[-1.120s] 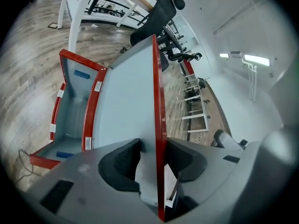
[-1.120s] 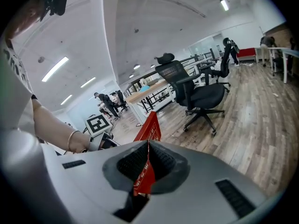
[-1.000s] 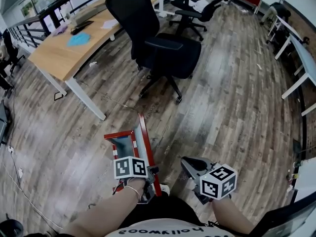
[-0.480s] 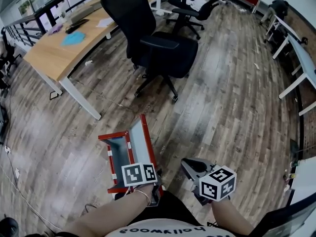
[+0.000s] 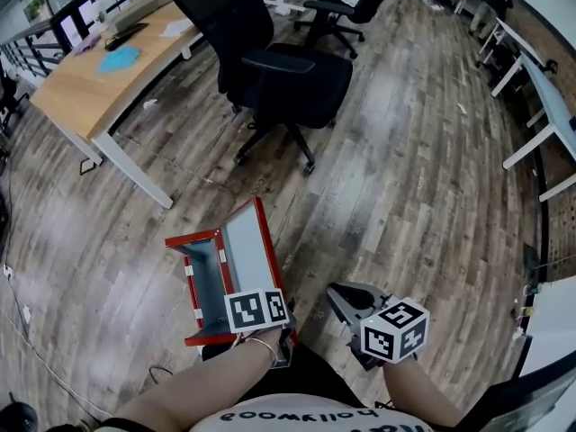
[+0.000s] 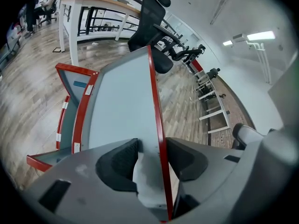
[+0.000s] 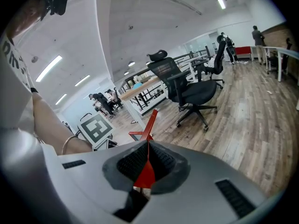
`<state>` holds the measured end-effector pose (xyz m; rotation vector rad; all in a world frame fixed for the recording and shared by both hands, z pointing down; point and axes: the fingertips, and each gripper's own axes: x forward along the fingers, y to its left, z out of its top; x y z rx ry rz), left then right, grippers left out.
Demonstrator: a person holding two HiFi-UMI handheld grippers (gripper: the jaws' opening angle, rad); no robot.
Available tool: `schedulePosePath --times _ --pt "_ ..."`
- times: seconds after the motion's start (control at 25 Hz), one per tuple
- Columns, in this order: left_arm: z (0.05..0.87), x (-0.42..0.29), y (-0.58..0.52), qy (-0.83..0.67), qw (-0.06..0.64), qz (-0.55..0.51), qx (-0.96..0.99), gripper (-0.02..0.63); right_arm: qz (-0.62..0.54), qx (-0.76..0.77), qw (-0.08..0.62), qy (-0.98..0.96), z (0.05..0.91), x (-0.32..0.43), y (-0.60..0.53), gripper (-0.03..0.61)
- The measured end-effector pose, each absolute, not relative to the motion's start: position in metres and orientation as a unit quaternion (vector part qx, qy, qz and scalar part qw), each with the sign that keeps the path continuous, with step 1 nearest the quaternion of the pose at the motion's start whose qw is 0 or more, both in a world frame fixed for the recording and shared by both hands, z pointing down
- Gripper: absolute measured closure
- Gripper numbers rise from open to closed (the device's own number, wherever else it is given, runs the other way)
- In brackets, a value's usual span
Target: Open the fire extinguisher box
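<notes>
The red fire extinguisher box [image 5: 202, 282] lies on the wooden floor with its grey, red-framed door [image 5: 245, 250] swung up and open. My left gripper [image 5: 270, 327] is at the door's near lower corner. In the left gripper view the door's red edge [image 6: 156, 115] runs between the jaws of the left gripper [image 6: 149, 146], which have just been opening. The right pad sits close to the edge and a pale strip of panel shows beside the left pad. My right gripper [image 5: 345, 297] hovers to the right of the box, shut and holding nothing, also seen as the right gripper [image 7: 147, 153].
A black office chair [image 5: 288, 70] stands just beyond the box, with a wooden desk [image 5: 99, 79] at the left. White desks [image 5: 540, 88] line the right wall. A cable [image 5: 27, 331] trails on the floor at the left. People stand in the distance [image 7: 100, 104].
The door has swung wider, showing more of its grey face. My left gripper has moved down and right with the door's corner. The right gripper has shifted only slightly.
</notes>
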<state>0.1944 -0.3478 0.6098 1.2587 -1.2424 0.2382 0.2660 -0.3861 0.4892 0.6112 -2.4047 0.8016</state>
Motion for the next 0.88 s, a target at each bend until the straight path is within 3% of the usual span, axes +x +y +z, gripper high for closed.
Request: schedulePosePath --times 0.88 --pt "0.634 0.214 -0.361 -0.521 0.635 0.127 0.555 0.414 0.32 0.245 0.266 -0.876 0.504 0.287 -0.397 0.568"
